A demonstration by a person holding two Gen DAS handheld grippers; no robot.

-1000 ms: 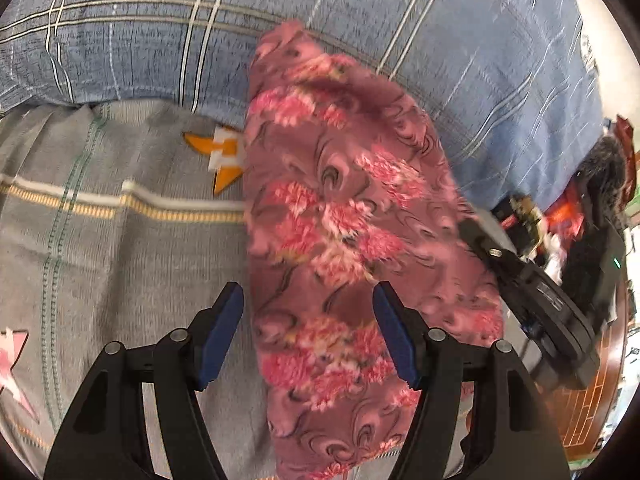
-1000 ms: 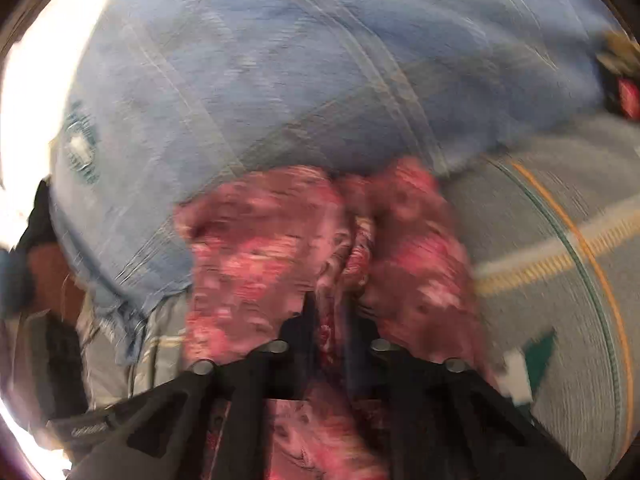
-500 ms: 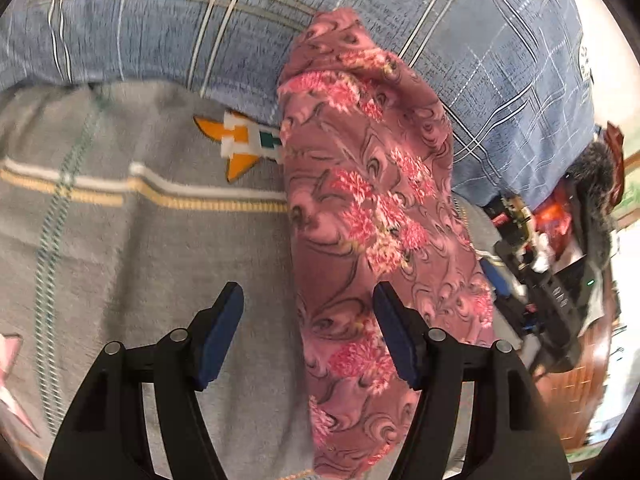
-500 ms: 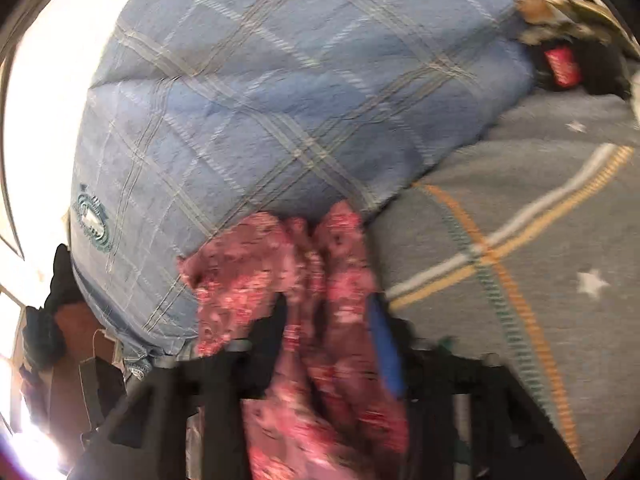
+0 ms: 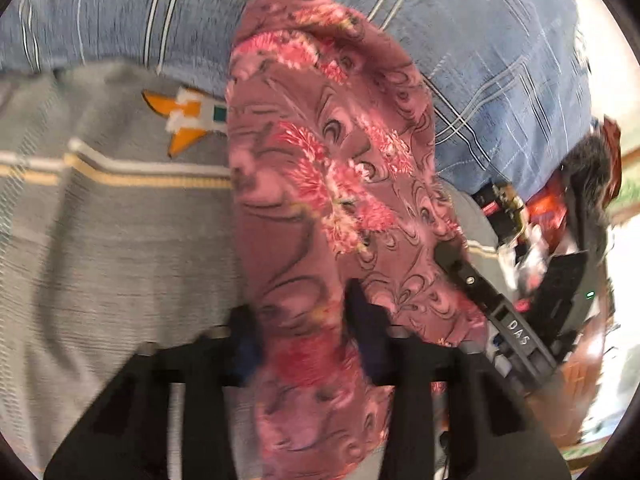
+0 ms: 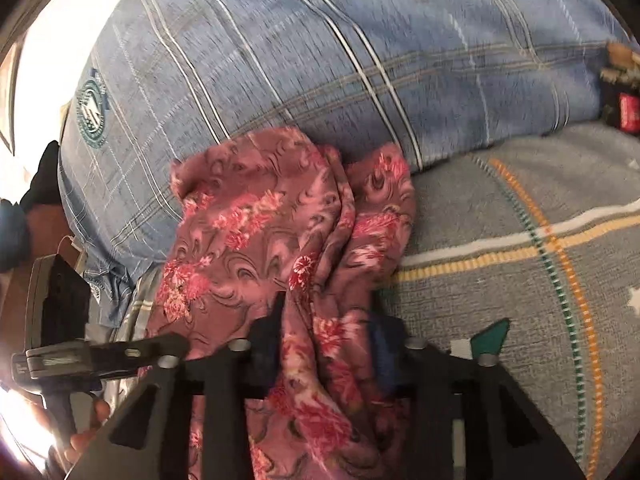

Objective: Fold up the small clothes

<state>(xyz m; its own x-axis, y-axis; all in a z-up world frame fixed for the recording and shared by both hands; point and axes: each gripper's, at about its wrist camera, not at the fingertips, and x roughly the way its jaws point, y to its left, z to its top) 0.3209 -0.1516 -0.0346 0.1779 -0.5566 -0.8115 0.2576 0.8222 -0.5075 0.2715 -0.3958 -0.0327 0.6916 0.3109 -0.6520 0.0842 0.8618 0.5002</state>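
Observation:
A pink floral garment [image 5: 320,184] lies bunched lengthwise on the grey bedspread, its far end against a blue plaid pillow. My left gripper [image 5: 300,320] has its jaws closed in on the near part of the cloth, which fills the gap between them. In the right wrist view the same garment [image 6: 256,240] is folded into a ridge. My right gripper [image 6: 320,328] has cloth between its fingers, with the jaws a little apart. The right gripper's body also shows in the left wrist view [image 5: 504,320].
The grey bedspread [image 5: 100,240] with yellow and white stripes and a rocket patch [image 5: 184,120] lies under everything. The blue plaid pillow [image 6: 320,60] rises behind. Clutter [image 5: 540,216] sits at the bed's right edge. A dark red item [image 6: 624,112] lies far right.
My left gripper went from wide open beside the garment to closed on it. My right gripper stayed on the cloth and its jaws now look slightly wider. The garment shifted left.

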